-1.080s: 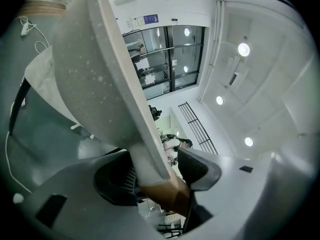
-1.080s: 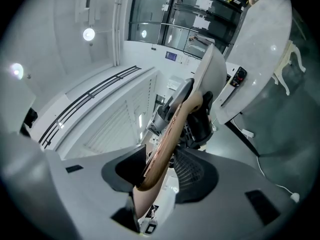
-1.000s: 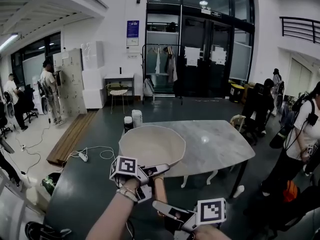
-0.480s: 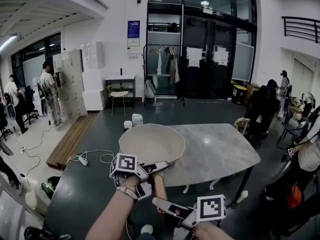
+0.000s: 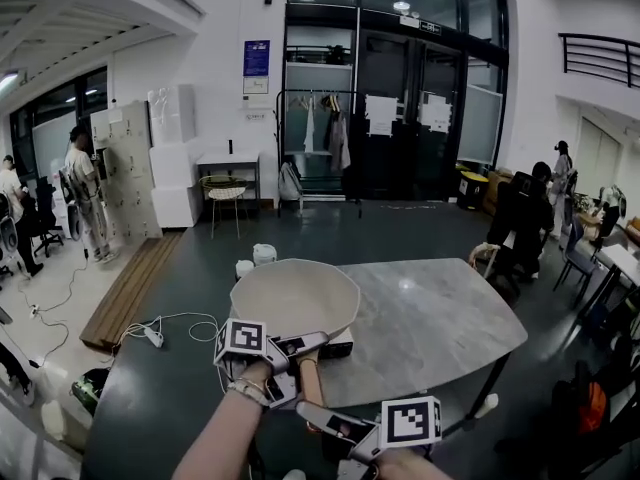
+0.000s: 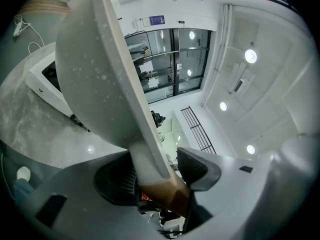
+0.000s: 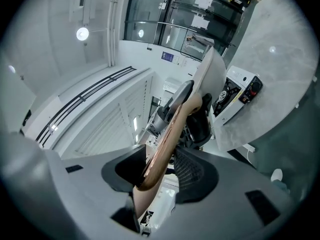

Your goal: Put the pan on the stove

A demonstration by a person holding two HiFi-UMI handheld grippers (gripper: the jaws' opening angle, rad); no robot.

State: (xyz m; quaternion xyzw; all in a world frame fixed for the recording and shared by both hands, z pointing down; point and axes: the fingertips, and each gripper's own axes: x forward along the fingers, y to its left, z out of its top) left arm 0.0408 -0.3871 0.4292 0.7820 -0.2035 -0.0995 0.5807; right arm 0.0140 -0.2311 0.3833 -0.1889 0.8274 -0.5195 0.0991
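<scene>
A cream pan point(image 5: 295, 296) hangs over the left end of the marble table point(image 5: 440, 318), and its wooden handle point(image 5: 309, 376) points back at me. My left gripper point(image 5: 291, 347) is shut on the handle where it meets the pan. In the left gripper view the handle point(image 6: 156, 176) fills the space between the pads of that gripper point(image 6: 156, 165), below the pan's underside point(image 6: 92, 79). My right gripper point(image 5: 322, 417) is shut on the handle's near end, and its own view shows the brown handle point(image 7: 167, 129) clamped in that gripper point(image 7: 159, 170). A white stove point(image 5: 340, 347) sits partly hidden under the pan, near the table's edge.
The stove point(image 7: 236, 95) lies at the table's left corner point(image 7: 272, 69). White containers point(image 5: 254, 260) stand on the dark floor beyond the pan, and a cable point(image 5: 170, 326) trails at the left. People stand at the far left point(image 5: 78, 188) and sit at the right point(image 5: 525, 213).
Both grippers kept hold of the handle. The table and pan have drawn nearer and lower in view, and the white stove now shows under the pan's near rim. The person at the right edge is gone.
</scene>
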